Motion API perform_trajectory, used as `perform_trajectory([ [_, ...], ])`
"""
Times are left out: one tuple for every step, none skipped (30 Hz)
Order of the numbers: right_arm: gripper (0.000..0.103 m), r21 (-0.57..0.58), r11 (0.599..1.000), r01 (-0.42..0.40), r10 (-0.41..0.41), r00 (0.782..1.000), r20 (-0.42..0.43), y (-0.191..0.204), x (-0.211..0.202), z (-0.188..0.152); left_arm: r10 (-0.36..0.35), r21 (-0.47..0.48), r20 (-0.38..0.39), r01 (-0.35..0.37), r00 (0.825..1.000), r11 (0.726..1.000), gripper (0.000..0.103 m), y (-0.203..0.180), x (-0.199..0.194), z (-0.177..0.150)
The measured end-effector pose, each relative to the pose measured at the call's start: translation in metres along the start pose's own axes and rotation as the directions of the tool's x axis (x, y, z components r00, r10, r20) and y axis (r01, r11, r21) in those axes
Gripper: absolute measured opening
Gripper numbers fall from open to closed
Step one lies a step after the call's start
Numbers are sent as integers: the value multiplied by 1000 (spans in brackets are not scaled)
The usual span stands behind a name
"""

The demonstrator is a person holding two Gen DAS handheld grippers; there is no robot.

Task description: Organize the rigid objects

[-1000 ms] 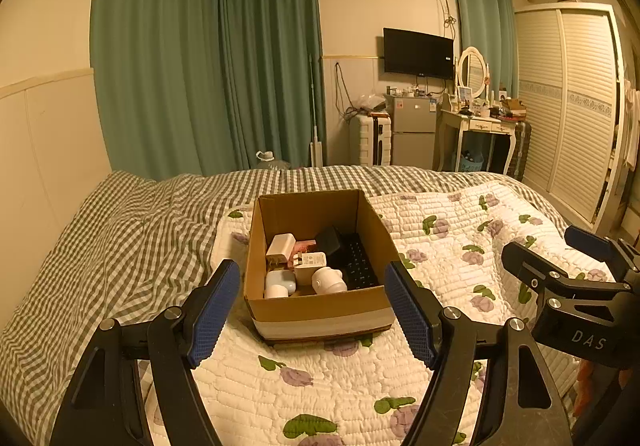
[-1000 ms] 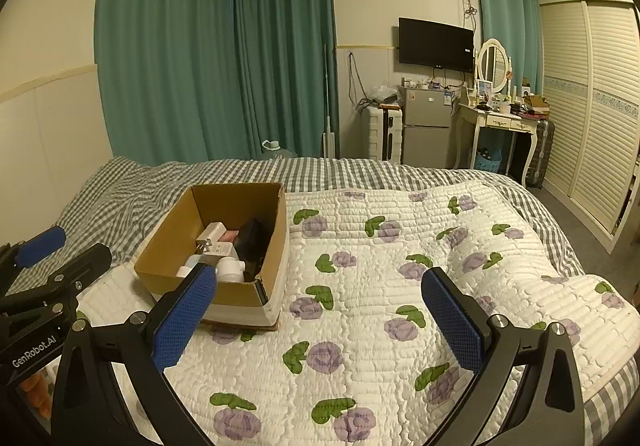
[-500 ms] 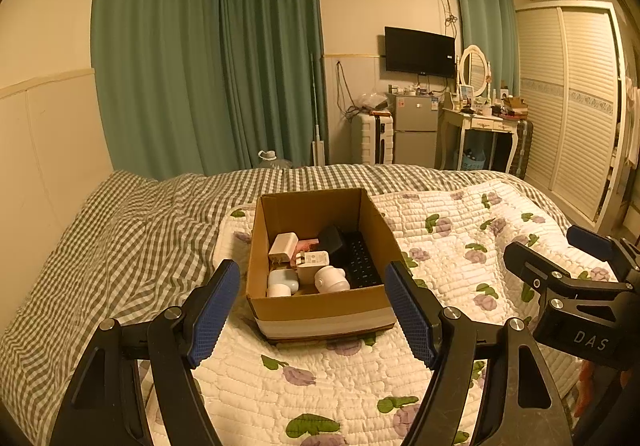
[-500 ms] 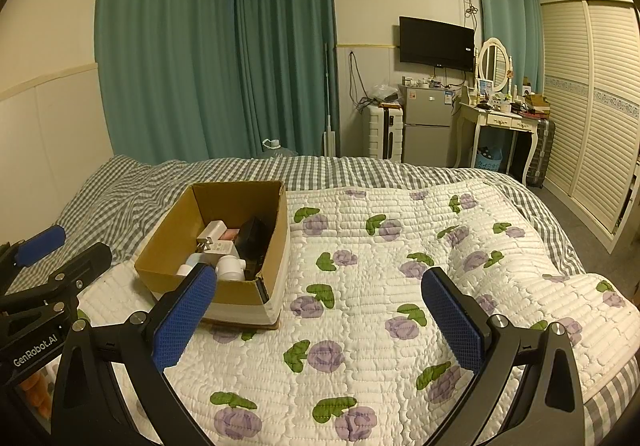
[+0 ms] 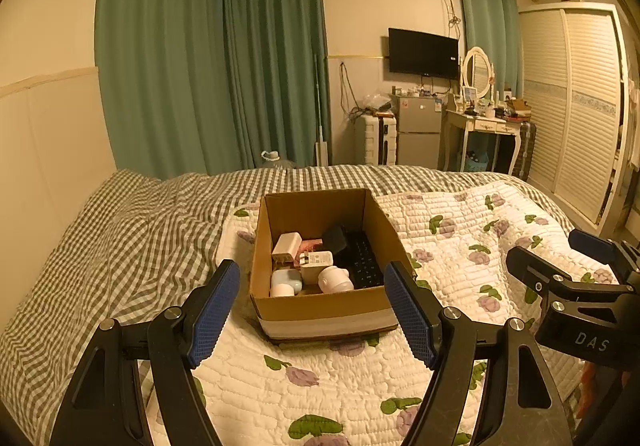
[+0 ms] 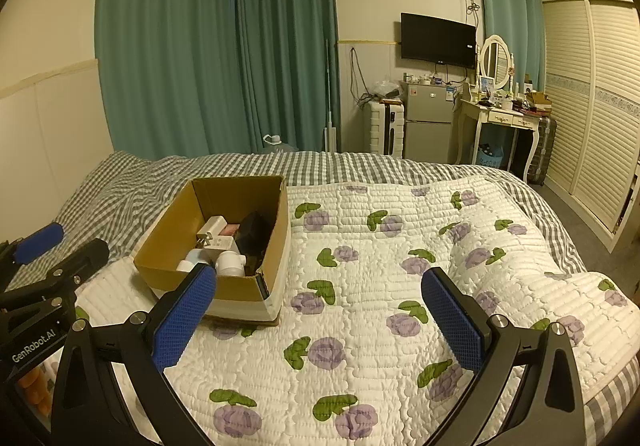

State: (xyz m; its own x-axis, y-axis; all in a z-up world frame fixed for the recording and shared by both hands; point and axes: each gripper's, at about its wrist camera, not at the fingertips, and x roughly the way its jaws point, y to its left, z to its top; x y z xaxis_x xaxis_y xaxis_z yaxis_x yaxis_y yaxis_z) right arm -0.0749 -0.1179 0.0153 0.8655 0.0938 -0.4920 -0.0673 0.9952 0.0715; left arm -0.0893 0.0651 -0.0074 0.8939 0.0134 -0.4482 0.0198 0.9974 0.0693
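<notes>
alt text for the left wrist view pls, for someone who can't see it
An open cardboard box of small white, pink and black items sits on a floral quilt on a bed, framed by the open blue pads of the left hand-held gripper. The right hand-held gripper enters at the right edge.

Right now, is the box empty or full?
Partly full: the open box holds white chargers, a white bottle and a black keyboard.

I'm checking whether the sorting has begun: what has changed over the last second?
Nothing visibly changed. The left gripper and the right gripper are both open and empty, and the small objects lie untouched in the brown cardboard box on the flowered quilt.
</notes>
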Motion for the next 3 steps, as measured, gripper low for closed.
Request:
perform_trajectory([
  [103, 0, 1000, 0, 0, 1000, 0, 0, 0, 0, 1, 0, -1, -1, 1000, 1000, 77, 0, 0, 0],
  [103, 0, 1000, 1, -1, 1000, 1, 0, 0, 0, 0, 0, -3, 0, 1000, 1000, 77, 0, 0, 0],
  [103, 0, 1000, 0, 0, 1000, 2, 0, -1, 0, 0, -1, -6, 0, 1000, 1000, 77, 0, 0, -1],
])
